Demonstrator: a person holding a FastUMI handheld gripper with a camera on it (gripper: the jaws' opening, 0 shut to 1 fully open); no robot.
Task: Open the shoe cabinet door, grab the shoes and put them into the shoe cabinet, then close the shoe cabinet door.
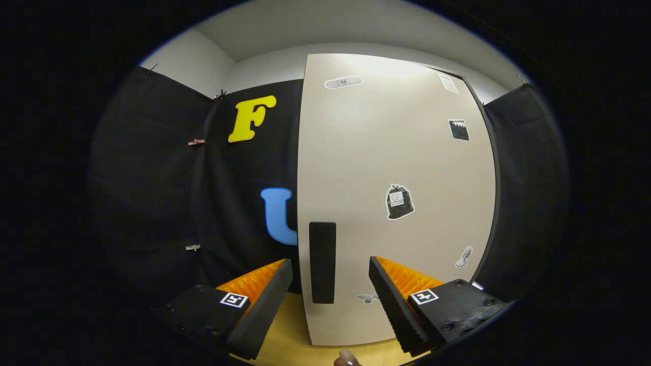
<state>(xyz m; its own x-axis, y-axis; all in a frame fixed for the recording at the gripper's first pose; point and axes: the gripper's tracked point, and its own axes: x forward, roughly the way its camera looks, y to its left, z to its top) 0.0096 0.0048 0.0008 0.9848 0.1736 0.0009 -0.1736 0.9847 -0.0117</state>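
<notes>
My gripper (330, 284) fingers are spread wide either side of the dark handle (322, 262) on the shut cabinet door (396, 168) just ahead (opening or just closed, I can't tell).

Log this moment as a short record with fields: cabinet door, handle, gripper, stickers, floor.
cabinet door: tall beige shoe cabinet door, shut as far as the view tells
handle: black upright rectangular handle near the door's left edge, just beyond the fingers
gripper: gripper open, fingers spread either side of the handle, not touching it
stickers: several small stickers on the door, among them a black bag-shaped sticker
floor: light wooden floor below the door
shoes: none to report
</notes>
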